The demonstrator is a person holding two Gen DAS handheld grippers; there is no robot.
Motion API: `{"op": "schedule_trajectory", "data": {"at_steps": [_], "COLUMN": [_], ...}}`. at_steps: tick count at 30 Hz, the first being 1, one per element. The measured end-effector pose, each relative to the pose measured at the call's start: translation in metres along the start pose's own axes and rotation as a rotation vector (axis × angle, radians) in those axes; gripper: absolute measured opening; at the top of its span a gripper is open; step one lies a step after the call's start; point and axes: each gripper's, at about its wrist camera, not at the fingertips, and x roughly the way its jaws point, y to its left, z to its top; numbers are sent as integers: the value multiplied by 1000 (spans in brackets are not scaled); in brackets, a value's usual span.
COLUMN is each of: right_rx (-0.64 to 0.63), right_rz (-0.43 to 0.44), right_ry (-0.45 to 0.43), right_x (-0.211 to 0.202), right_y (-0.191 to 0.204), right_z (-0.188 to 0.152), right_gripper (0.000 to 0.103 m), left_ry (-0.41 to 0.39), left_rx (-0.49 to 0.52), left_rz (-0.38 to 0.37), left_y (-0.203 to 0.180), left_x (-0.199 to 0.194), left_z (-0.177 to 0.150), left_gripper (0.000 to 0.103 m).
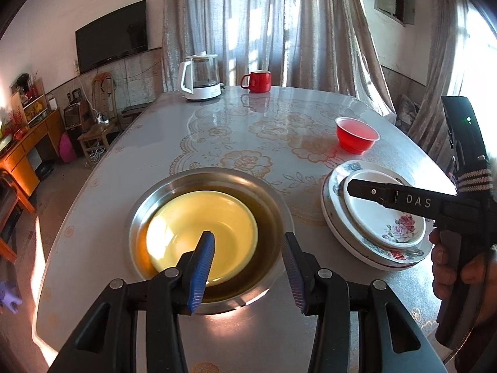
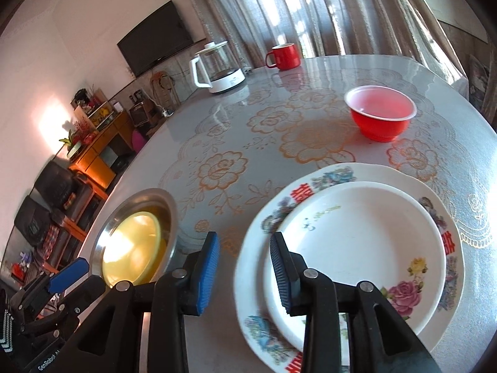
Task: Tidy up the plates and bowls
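Observation:
A yellow bowl [image 1: 202, 236] sits inside a steel basin [image 1: 273, 214] near the table's front edge. My left gripper [image 1: 248, 267] is open and empty, its jaws spread just above the basin's near side. To the right, a small white flowered plate [image 2: 366, 248] lies on a larger flowered plate [image 2: 435, 192]. My right gripper [image 2: 243, 267] is open and empty above the left rim of these plates; it also shows in the left wrist view [image 1: 354, 188]. A red bowl [image 2: 380, 115] stands further back on the right.
A white kettle with a glass jug [image 1: 202, 77] and a red mug [image 1: 257, 80] stand at the table's far end. The table [image 1: 248, 130] has a flowered cover. Cabinets and chairs line the room's left side [image 1: 37, 143].

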Motion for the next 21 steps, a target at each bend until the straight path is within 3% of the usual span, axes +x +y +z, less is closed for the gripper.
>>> {"op": "schedule_trajectory", "data": {"at_steps": [21], "right_rx": [158], "right_rz": [-74], "right_ry": [-50], "right_x": [-28], "right_y": [-64], "right_z": [-5], "right_gripper": [37], "left_ry": [-17], "left_rx": [142], "left_rz": [-5], "left_y": [-45], "left_x": [6], "left_z": [13], "left_gripper": [46]}}
